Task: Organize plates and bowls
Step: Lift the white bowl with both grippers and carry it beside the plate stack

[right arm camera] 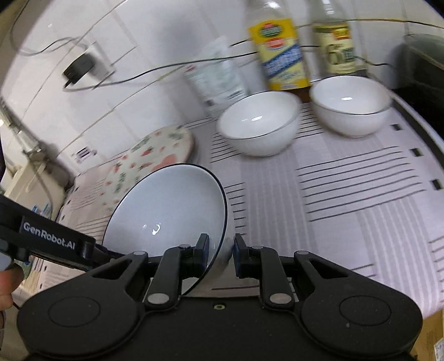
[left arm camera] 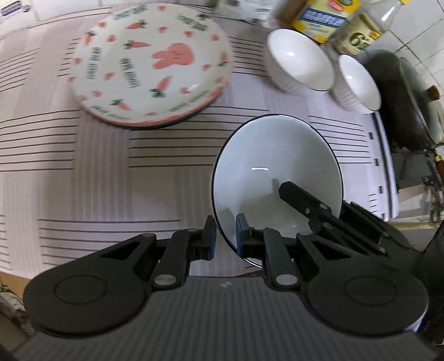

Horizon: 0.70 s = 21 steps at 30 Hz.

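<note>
White with a thin dark rim, a bowl [left arm camera: 274, 177] [right arm camera: 169, 213] tilts steeply on its side above the striped cloth [left arm camera: 111, 172] [right arm camera: 347, 200] covering the surface. The left tongs [left arm camera: 225, 238] straddle its rim, pads close on either side, pinching it. The right tongs [right arm camera: 221, 254] bracket the opposite edge of the bowl, one pad inside and one outside, gripping it too. Beyond lie a carrot-and-rabbit plate [left arm camera: 149, 64] [right arm camera: 149, 158] and two upright white bowls [left arm camera: 299, 61] [right arm camera: 259, 122], with labelled bottles [left arm camera: 324, 19] [right arm camera: 280, 52] behind them.
</note>
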### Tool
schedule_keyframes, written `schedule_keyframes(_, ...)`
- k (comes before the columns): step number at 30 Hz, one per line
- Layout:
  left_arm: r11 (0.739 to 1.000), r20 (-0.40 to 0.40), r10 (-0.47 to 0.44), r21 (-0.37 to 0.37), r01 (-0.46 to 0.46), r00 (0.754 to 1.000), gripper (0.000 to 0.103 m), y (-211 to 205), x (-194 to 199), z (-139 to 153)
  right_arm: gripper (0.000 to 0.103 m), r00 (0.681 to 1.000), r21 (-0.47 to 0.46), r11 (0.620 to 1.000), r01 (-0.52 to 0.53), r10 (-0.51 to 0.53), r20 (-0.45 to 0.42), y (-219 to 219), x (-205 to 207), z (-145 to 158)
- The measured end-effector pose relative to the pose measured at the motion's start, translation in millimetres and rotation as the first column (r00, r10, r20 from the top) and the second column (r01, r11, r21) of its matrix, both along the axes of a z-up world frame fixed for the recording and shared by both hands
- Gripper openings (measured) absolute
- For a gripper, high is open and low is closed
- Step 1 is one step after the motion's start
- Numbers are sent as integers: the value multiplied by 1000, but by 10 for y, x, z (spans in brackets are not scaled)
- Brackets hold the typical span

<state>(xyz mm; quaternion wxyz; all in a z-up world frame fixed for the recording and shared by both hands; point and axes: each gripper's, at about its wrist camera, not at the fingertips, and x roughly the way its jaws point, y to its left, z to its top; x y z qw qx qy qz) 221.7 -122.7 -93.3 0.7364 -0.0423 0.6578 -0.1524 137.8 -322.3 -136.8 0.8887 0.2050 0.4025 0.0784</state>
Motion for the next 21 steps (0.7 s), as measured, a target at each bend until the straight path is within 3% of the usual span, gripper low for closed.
schedule_keyframes(7, 996, -4, 49, 71, -49, 999, 13, 303, -58, -101, 22, 995, 15, 995, -95, 95, -11, 334, 203, -111)
schedule_keyframes(21, 989, -46, 88, 126, -82, 995, 15, 498, -128, -332, 22, 979, -17, 980, -198, 197, -55, 696, 351, -303)
